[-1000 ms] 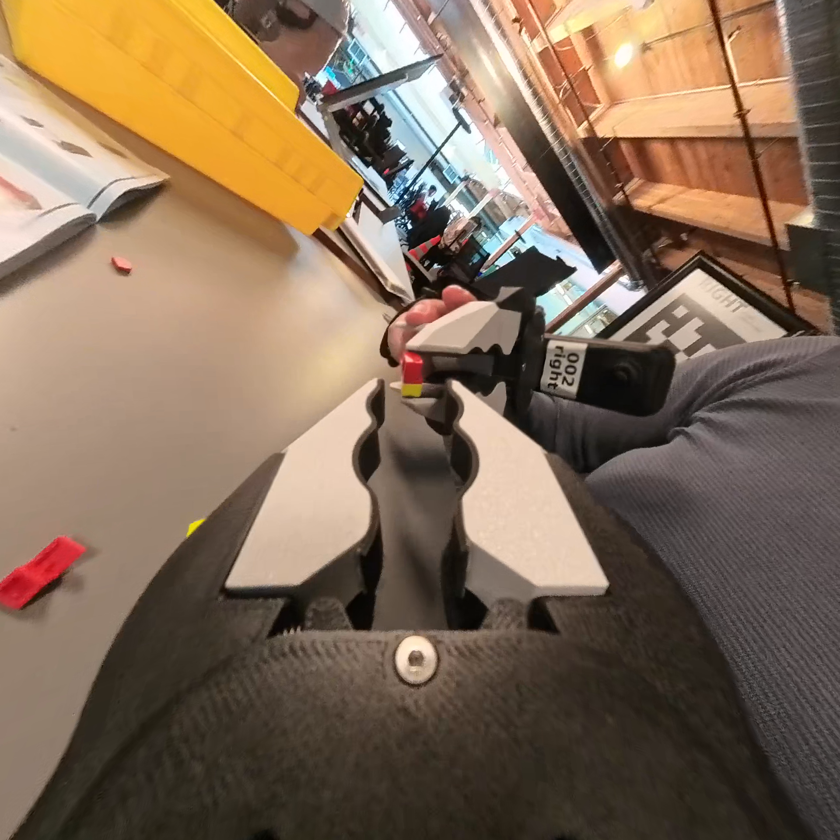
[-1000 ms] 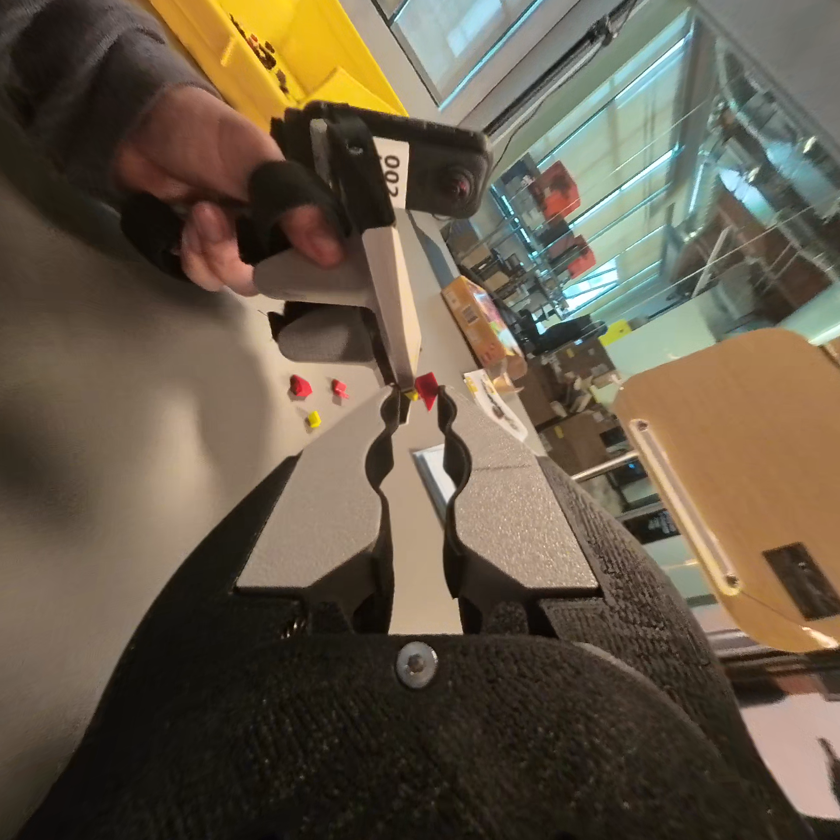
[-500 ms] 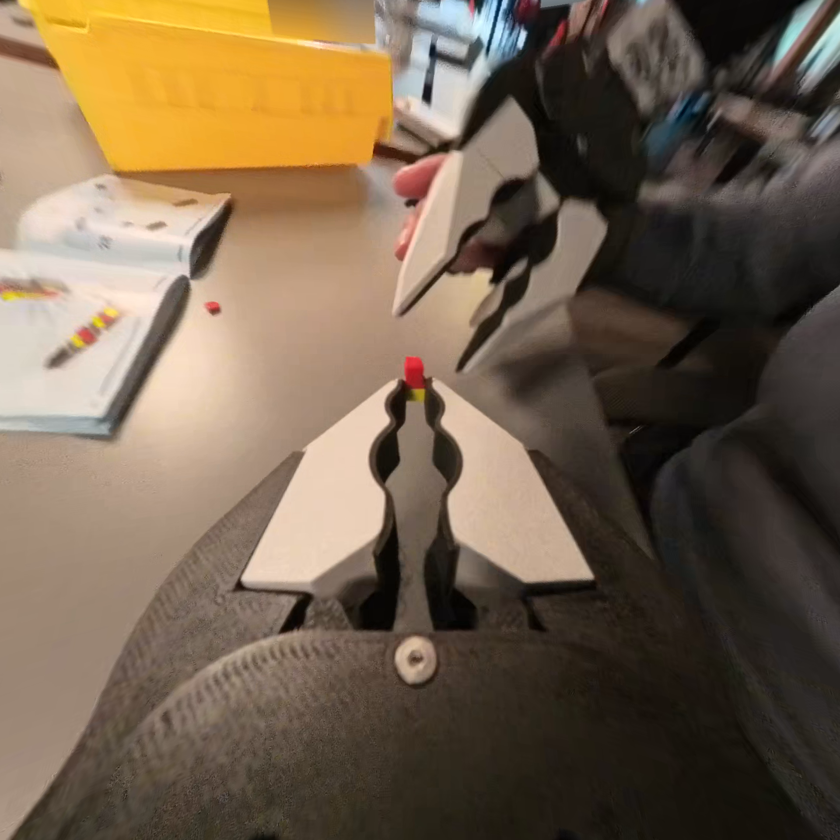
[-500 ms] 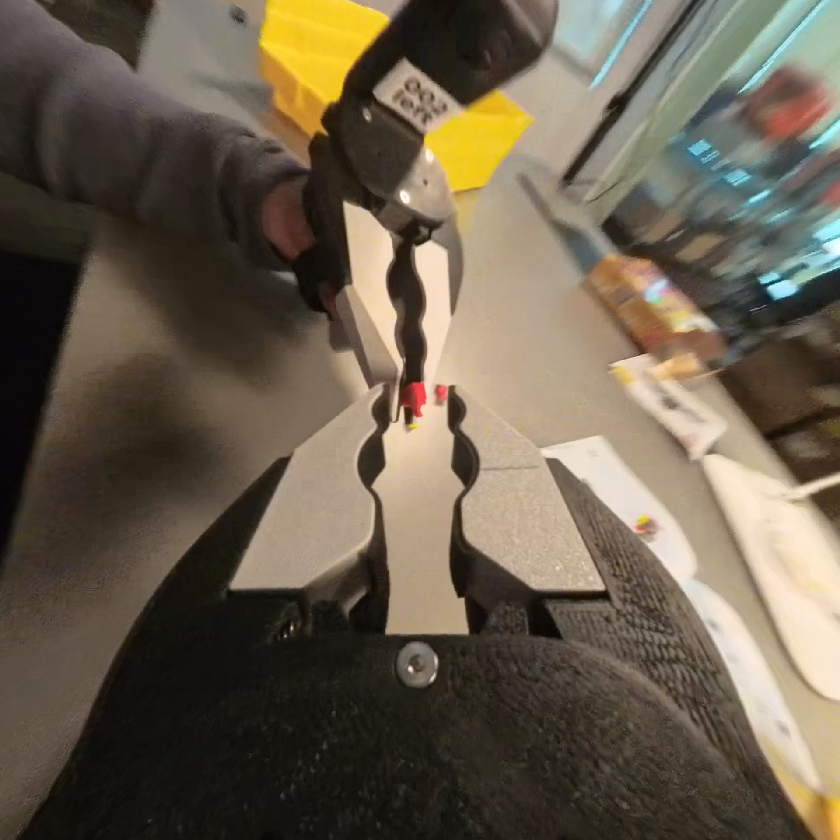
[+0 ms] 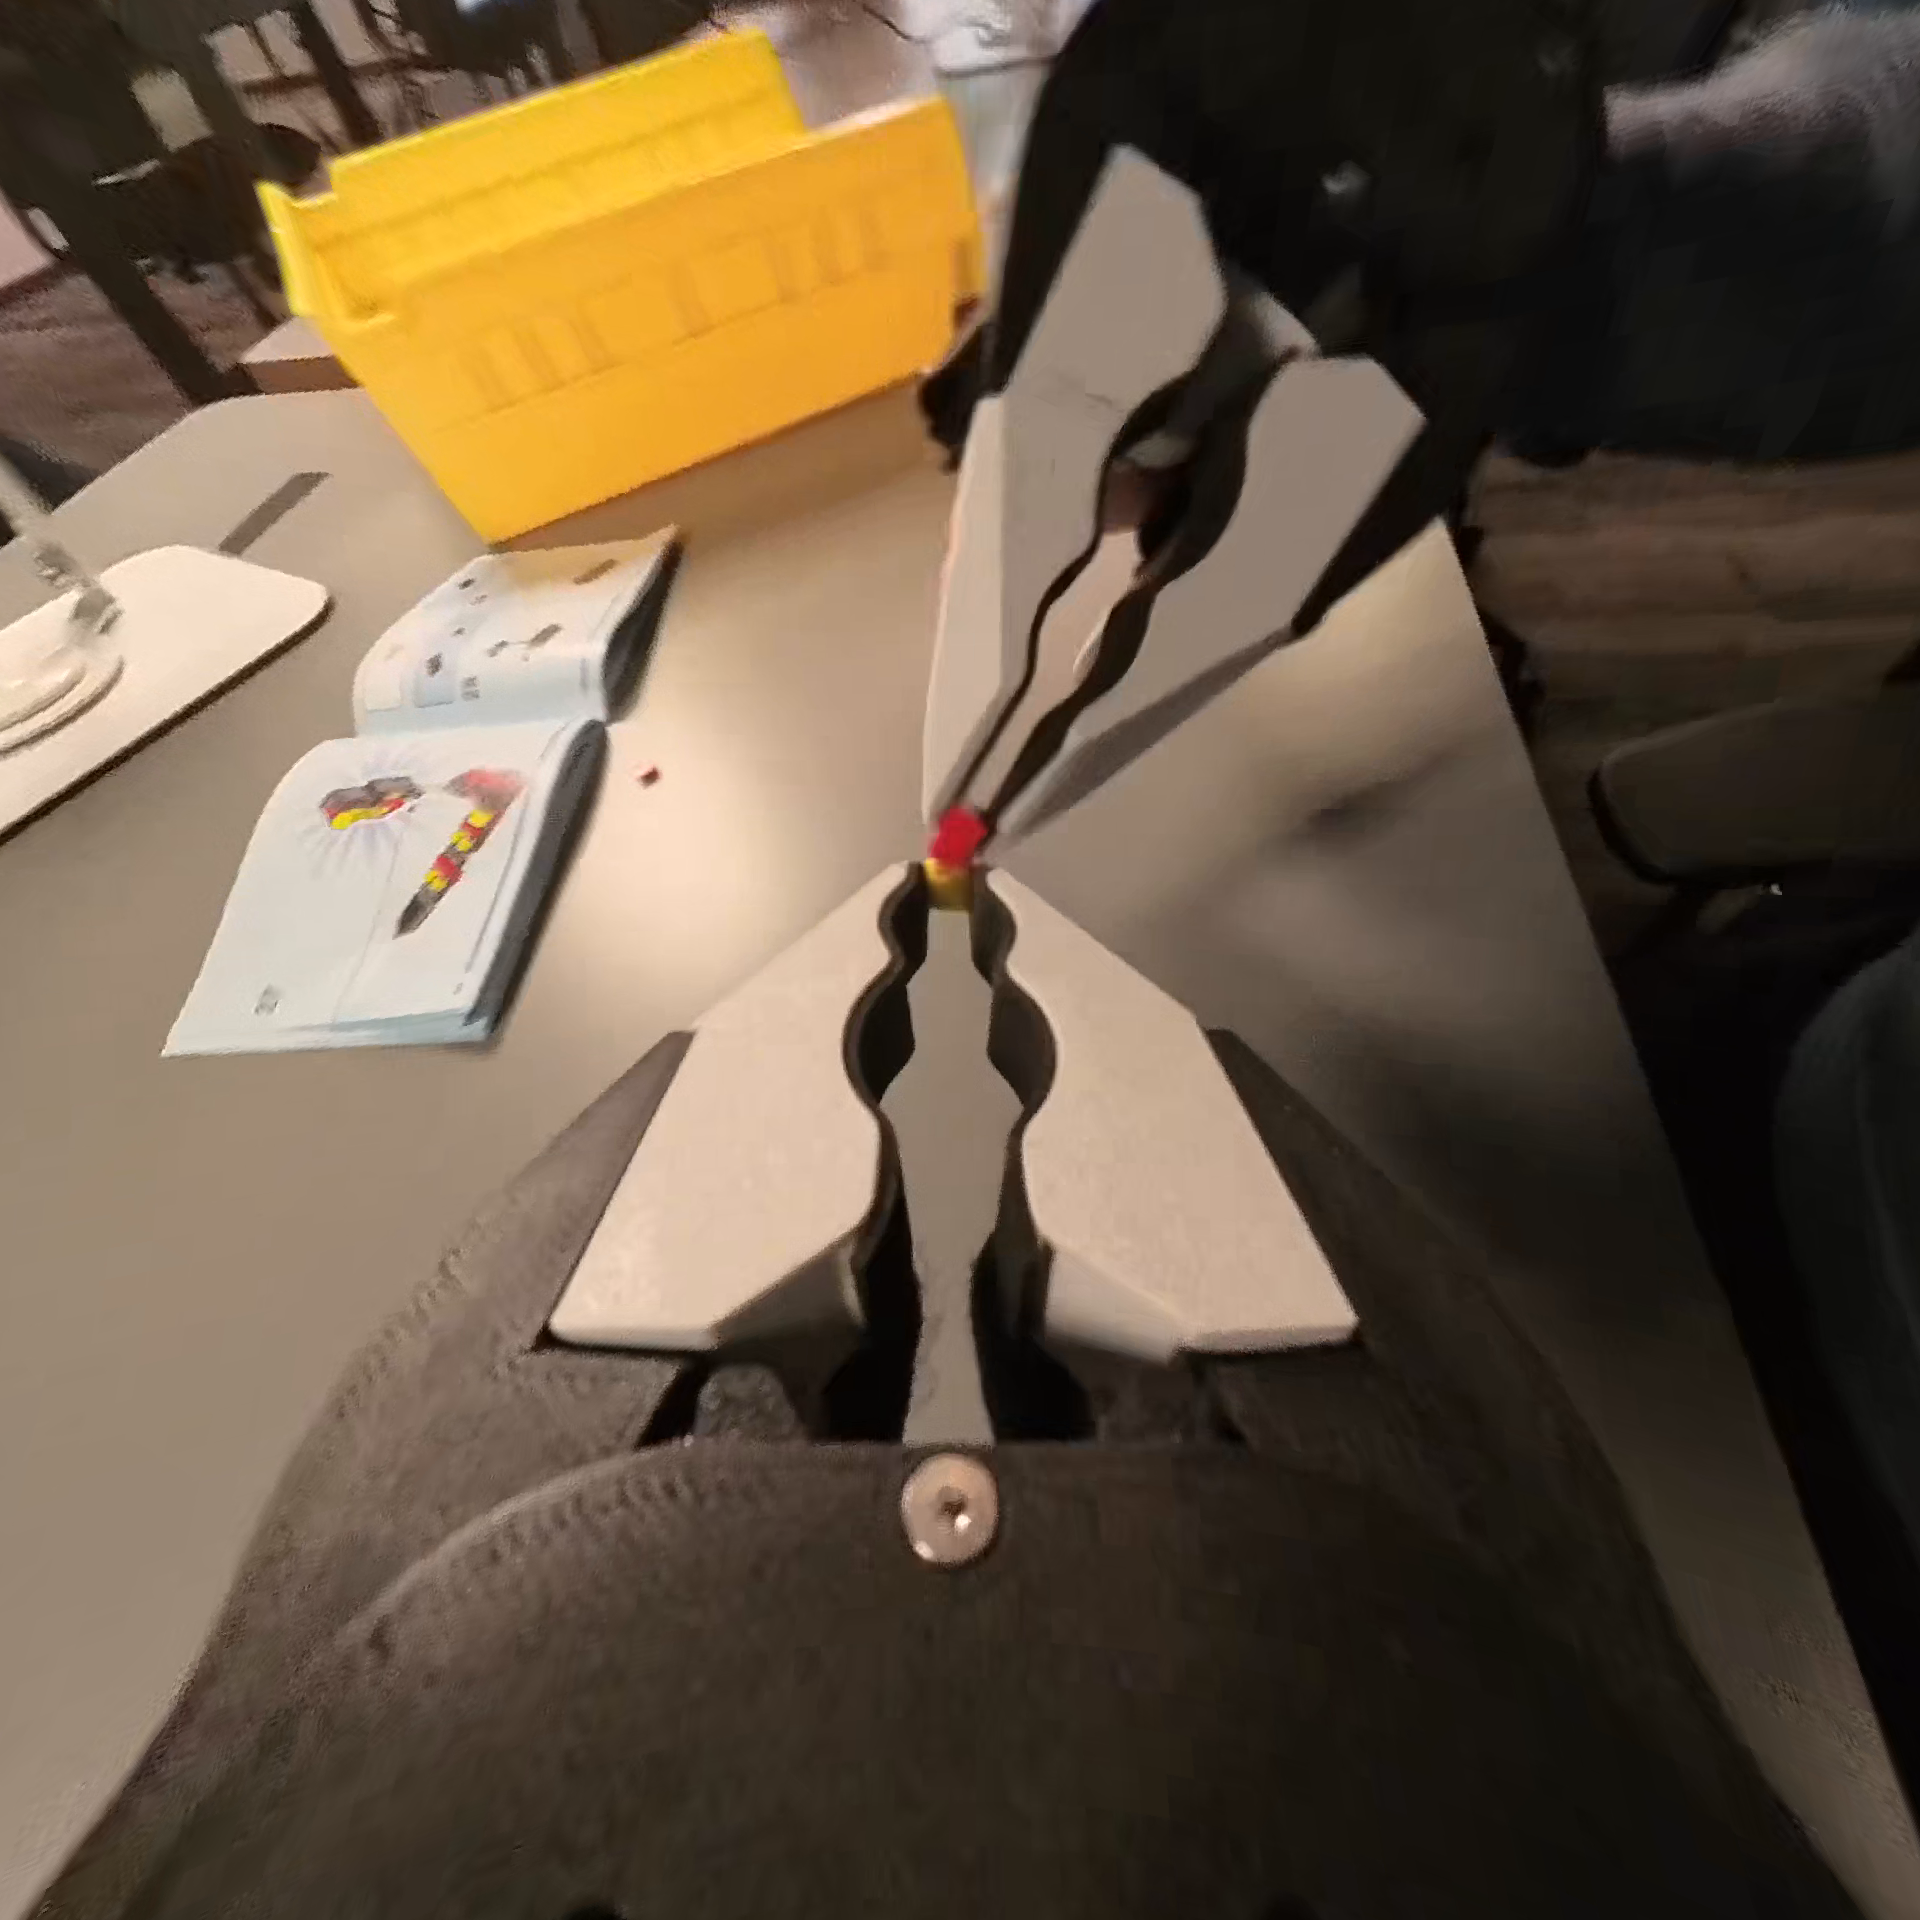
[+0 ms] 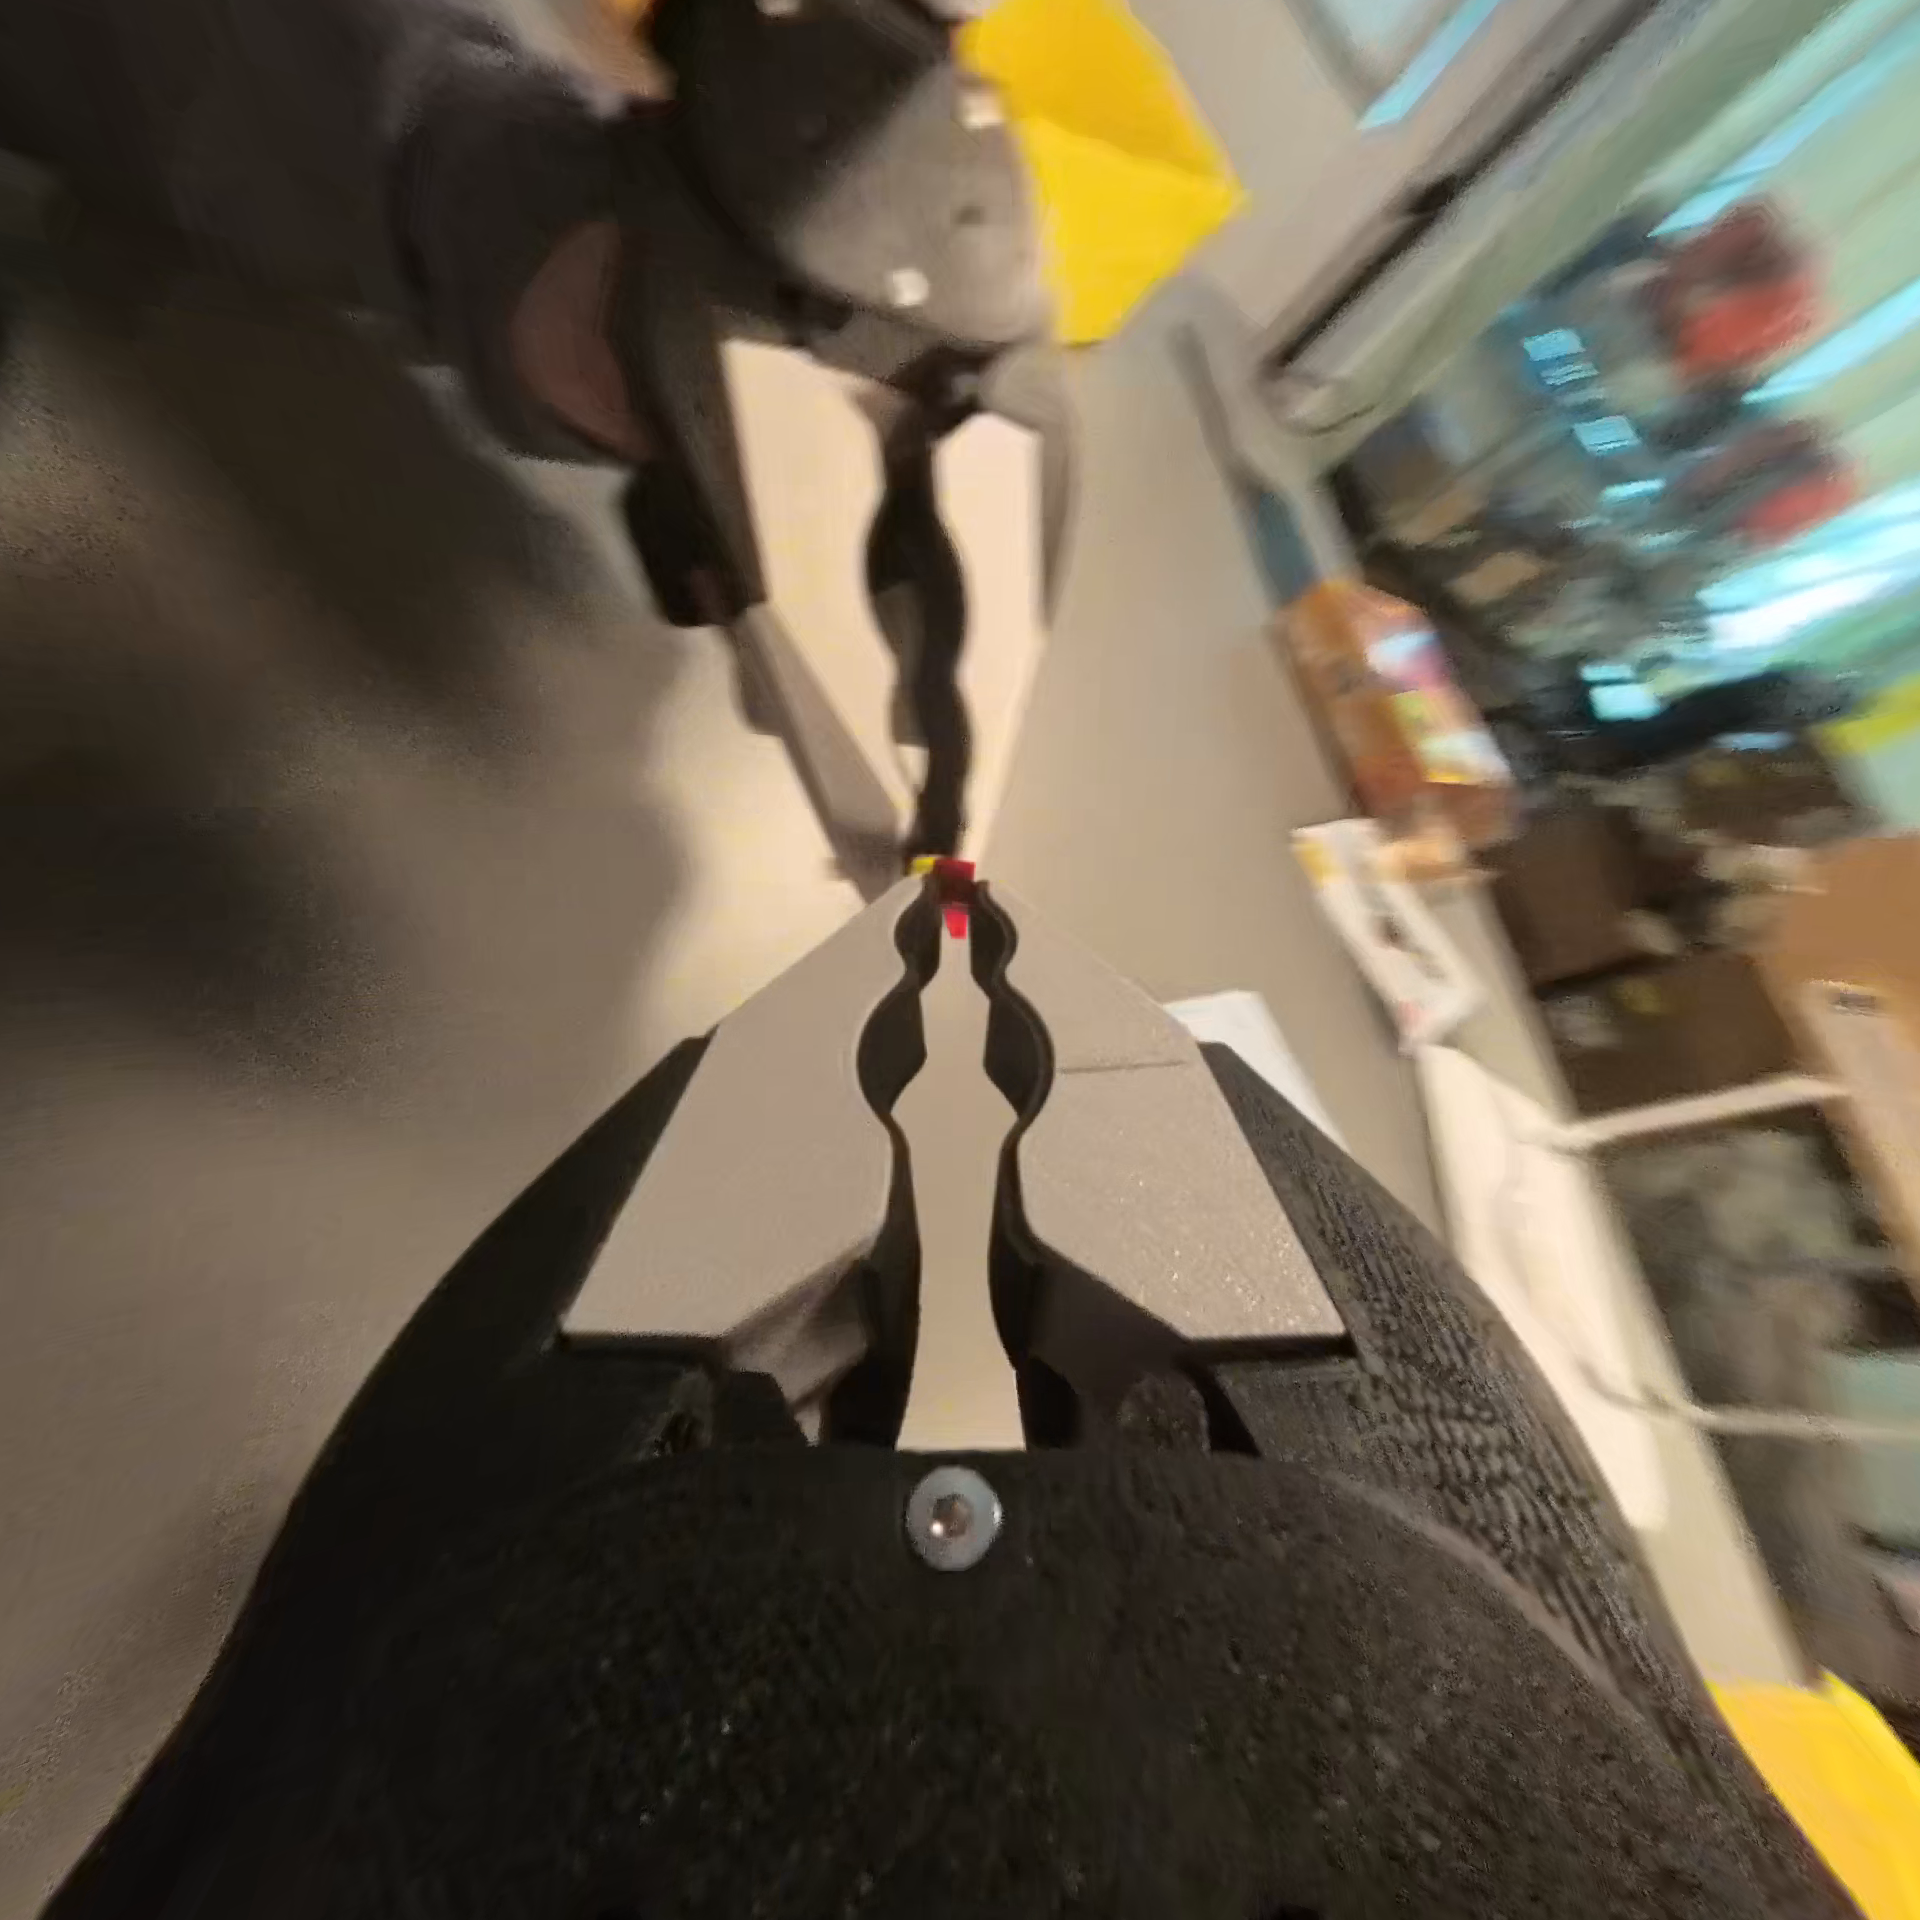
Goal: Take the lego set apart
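Observation:
A tiny lego stack, a red brick point(image 5: 957, 833) on a yellow brick point(image 5: 945, 894), is held in the air between both grippers. My left gripper point(image 5: 948, 891) is shut on the yellow brick. My right gripper point(image 5: 966, 821) comes down from above, tip to tip with the left, its fingers pinched on the red brick. In the right wrist view my right gripper point(image 6: 951, 896) holds the red brick point(image 6: 954, 881) at its tips. The yellow brick point(image 6: 921, 862) peeks out beside it, under the left gripper point(image 6: 935, 836). Both views are blurred.
A yellow bin point(image 5: 644, 312) stands at the back of the grey table point(image 5: 260, 1195). An open instruction booklet point(image 5: 416, 831) lies at the left with a small loose red piece point(image 5: 651, 771) beside it. A white mat point(image 5: 177, 634) is at the far left. A chair point(image 5: 1745, 790) is at the right. The tips of both grippers are at nearly the same place.
The stack passed from the right gripper to the left, which shut on it. The right gripper opened, drew off, then came back tip to tip and closed on the red brick.

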`<state>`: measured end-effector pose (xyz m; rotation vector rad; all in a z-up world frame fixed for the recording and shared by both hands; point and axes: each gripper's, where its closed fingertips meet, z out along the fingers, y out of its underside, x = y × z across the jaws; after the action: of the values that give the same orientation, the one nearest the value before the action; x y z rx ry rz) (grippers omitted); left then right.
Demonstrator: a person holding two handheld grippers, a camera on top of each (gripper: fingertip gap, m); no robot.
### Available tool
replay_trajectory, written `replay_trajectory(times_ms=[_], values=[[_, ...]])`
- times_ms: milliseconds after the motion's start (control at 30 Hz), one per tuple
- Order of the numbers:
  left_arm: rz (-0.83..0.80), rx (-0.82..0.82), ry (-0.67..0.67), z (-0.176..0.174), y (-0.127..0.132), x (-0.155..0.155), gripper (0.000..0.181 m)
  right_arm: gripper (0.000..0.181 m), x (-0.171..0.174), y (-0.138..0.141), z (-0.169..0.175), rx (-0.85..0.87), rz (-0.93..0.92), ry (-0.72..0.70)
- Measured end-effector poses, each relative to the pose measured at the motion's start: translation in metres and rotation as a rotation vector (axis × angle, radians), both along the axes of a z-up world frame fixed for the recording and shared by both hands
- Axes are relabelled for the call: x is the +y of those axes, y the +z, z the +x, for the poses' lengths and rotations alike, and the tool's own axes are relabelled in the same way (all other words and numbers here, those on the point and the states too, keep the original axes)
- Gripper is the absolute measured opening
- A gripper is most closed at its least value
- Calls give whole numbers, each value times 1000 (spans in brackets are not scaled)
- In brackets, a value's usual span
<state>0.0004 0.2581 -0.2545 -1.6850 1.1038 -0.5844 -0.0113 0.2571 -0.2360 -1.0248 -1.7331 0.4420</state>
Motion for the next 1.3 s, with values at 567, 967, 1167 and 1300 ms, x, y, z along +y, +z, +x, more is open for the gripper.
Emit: replay_trajectory(times_ms=[567,967,1167,1300], values=[[-472,12,440,-109,-54,20,45,3,14,17,-53,306,-27,-3],[-179,-628,199,-110,68,-22,26,2,-27,50,-117,483,394,252],[7,-545,275,-139,76,-39,11,18,-38,56,-142,540,332,318],[248,-348,448,-177,86,-51,12,25,-27,54,-153,541,165,297]])
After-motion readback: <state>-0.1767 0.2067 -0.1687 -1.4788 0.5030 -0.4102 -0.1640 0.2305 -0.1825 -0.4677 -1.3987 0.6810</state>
